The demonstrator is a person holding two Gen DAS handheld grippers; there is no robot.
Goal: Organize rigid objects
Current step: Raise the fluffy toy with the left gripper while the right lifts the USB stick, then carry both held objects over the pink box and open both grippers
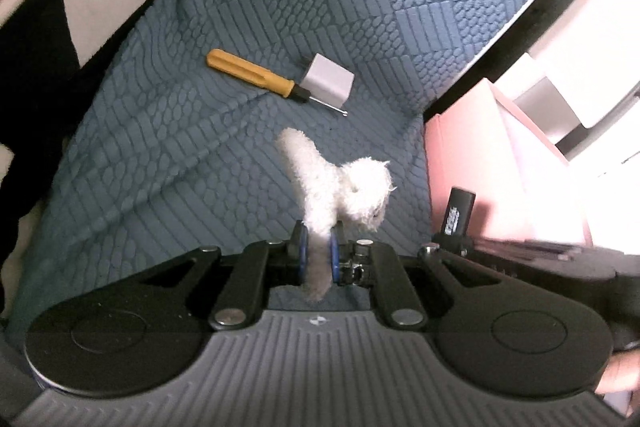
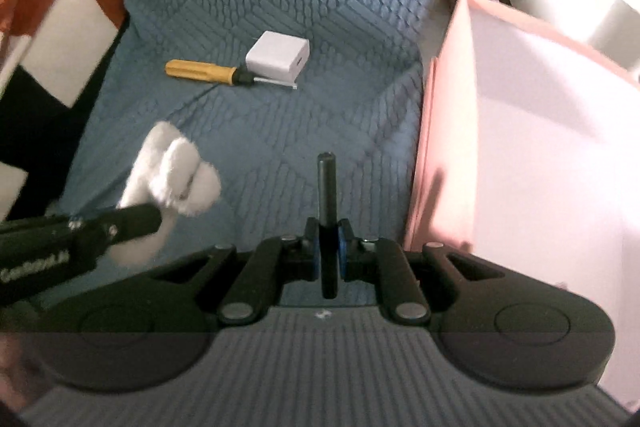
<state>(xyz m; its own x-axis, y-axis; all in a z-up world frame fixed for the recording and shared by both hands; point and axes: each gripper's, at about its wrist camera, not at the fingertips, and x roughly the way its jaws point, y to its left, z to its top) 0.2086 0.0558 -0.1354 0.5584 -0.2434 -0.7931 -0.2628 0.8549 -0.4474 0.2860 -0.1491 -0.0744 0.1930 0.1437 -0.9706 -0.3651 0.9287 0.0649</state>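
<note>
My left gripper is shut on a leg of a white plush toy, which hangs above the blue quilted cover. My right gripper is shut on a thin black stick-shaped device, held upright beside the pink box. In the left wrist view that black device shows at the right, next to the pink box. A yellow-handled screwdriver and a white charger cube lie touching on the cover. In the right wrist view, the plush toy and left gripper are at the left.
A red, white and black checked blanket covers the left side. The open pink box stands at the cover's right edge, with white furniture behind it. The screwdriver and the charger lie mid-cover.
</note>
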